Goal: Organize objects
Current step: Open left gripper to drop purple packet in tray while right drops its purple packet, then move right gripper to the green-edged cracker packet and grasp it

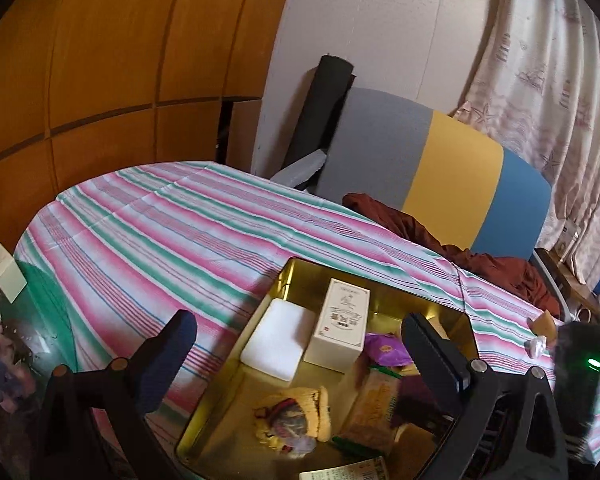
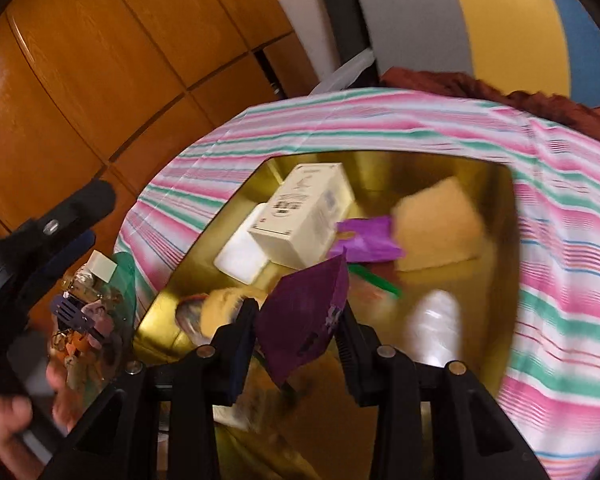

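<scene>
A gold tin (image 1: pixel 396 300) sits open on the striped tablecloth (image 1: pixel 160 220). In it lie a cream carton (image 1: pixel 340 324), a white block (image 1: pixel 278 342), a light purple packet (image 1: pixel 384 346), a yellow knitted piece (image 1: pixel 300 416) and a brown packet (image 1: pixel 374 408). My left gripper (image 1: pixel 300 344) hovers over the tin's near left side, its jaws wide open with nothing between them. My right gripper (image 2: pixel 296 316) is shut on a dark purple packet (image 2: pixel 300 332) above the tin (image 2: pixel 380 168), near the cream carton (image 2: pixel 304 216) and a yellow pad (image 2: pixel 436 224).
A glass side table (image 1: pixel 32 332) crowded with small clutter stands to the left, with a small white box (image 1: pixel 4 276) on it. A grey, yellow and blue chair back (image 1: pixel 440 160) and a rust-red cloth (image 1: pixel 480 256) lie behind the table. A hand (image 2: pixel 4 420) holds the left gripper.
</scene>
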A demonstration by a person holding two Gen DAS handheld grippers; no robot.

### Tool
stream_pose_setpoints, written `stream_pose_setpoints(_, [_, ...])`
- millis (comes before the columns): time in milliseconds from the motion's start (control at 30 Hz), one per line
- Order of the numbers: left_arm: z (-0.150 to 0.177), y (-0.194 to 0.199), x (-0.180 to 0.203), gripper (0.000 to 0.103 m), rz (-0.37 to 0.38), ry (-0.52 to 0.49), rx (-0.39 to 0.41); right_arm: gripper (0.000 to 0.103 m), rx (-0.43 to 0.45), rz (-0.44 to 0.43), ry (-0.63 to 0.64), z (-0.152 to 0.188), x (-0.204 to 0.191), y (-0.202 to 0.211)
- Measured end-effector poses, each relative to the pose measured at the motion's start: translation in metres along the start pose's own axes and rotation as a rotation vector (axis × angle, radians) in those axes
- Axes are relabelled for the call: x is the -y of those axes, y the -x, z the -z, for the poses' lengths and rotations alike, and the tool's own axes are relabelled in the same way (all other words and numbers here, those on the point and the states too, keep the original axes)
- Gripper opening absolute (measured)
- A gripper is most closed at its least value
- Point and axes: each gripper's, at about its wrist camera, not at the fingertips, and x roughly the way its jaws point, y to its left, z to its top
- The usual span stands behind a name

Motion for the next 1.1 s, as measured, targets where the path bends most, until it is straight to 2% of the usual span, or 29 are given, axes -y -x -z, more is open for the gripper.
stream_pose_setpoints(100, [0.0, 0.002, -0.006, 0.103, -0.002, 0.013, -0.001, 0.04, -0.062, -0.006, -0.011, -0.008, -0.006, -0.023])
stream_pose_setpoints(167, [0.0, 0.003, -0.009, 0.103, -0.01, 0.016, 0.003, 0.043, -0.079, 0.025, -0.006, -0.01, -0.009, -0.028])
stream_pose_setpoints(367, [0.001, 0.002, -0.014, 0.103, -0.009, 0.039, -0.003, 0.046, -0.012, 0.027, -0.019, -0.006, -0.004, 0.003])
stream_pose_setpoints(467, [0.003, 0.002, -0.007, 0.103, 0.004, 0.031, -0.01, 0.046, 0.03, 0.017, -0.029, 0.0, 0.0, 0.026])
stream_pose_setpoints(633, [0.008, 0.002, 0.009, 0.103, 0.027, 0.004, -0.025, 0.047, 0.085, 0.052, -0.022, 0.011, 0.007, 0.061])
stream_pose_setpoints(900, [0.019, 0.0, 0.057, 0.103, 0.125, -0.076, -0.07, 0.047, 0.165, 0.15, -0.055, 0.023, 0.038, 0.114])
stream_pose_setpoints(1100, [0.034, -0.002, 0.103, 0.103, 0.23, -0.152, -0.124, 0.047, 0.207, 0.245, -0.135, 0.035, 0.083, 0.147])
